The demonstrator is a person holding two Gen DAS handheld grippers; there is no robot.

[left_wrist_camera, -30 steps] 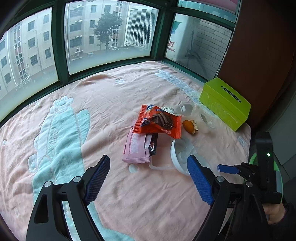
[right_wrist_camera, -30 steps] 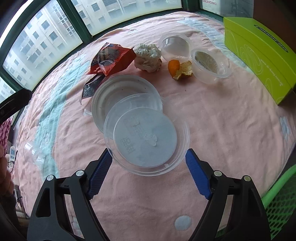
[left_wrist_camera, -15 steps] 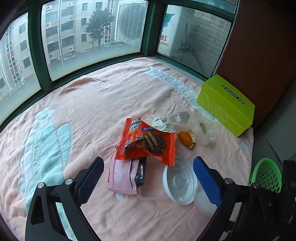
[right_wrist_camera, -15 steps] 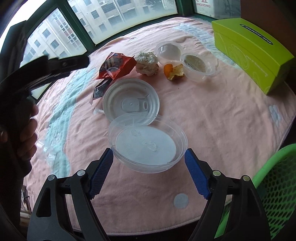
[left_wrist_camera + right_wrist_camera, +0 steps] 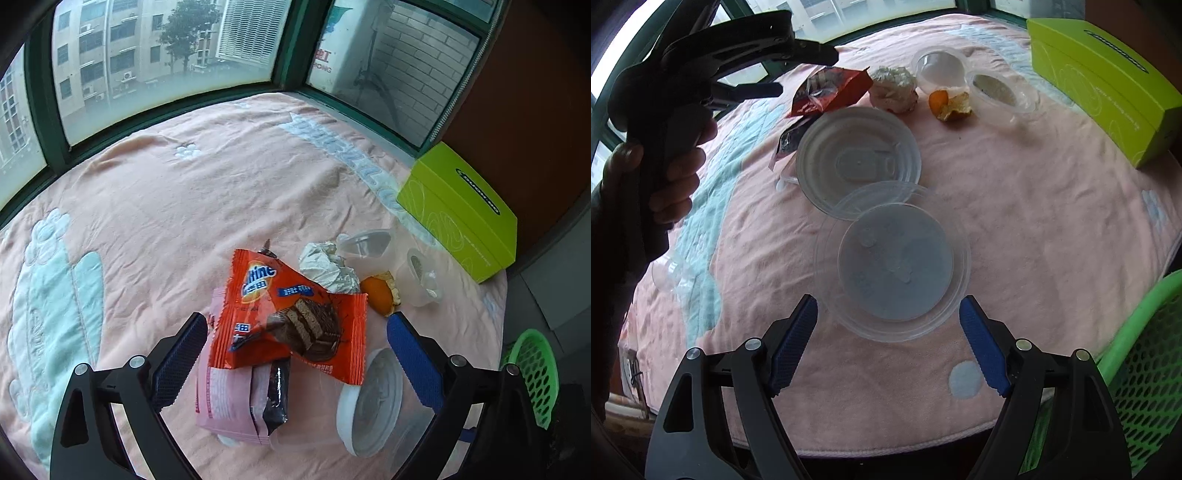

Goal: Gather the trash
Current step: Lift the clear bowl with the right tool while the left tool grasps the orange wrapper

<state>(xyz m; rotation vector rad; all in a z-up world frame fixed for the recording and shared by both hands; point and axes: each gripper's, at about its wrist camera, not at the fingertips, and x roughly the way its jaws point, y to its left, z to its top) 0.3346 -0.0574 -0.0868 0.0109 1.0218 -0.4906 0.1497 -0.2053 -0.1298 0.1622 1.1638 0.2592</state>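
Trash lies on a pink blanket (image 5: 155, 206). An orange snack wrapper (image 5: 288, 314) lies on a pink packet (image 5: 229, 402) and a dark wrapper (image 5: 275, 395). My left gripper (image 5: 295, 339) is open, its fingers either side of the orange wrapper, just above it. Beyond lie crumpled paper (image 5: 328, 266), orange peel (image 5: 378, 295) and two small clear cups (image 5: 365, 245). A clear round lid (image 5: 858, 160) and a clear bowl (image 5: 892, 264) lie in the right wrist view. My right gripper (image 5: 888, 321) is open, just short of the bowl.
A lime-green box (image 5: 461, 214) stands at the blanket's far right, also in the right wrist view (image 5: 1104, 81). A green mesh basket (image 5: 1137, 373) sits below the blanket's edge at right; it also shows in the left wrist view (image 5: 532, 369). Windows line the far side.
My left gripper has moved forward and down over the orange wrapper. My right gripper has pulled back from the bowl, bringing the basket and the left hand into its view.
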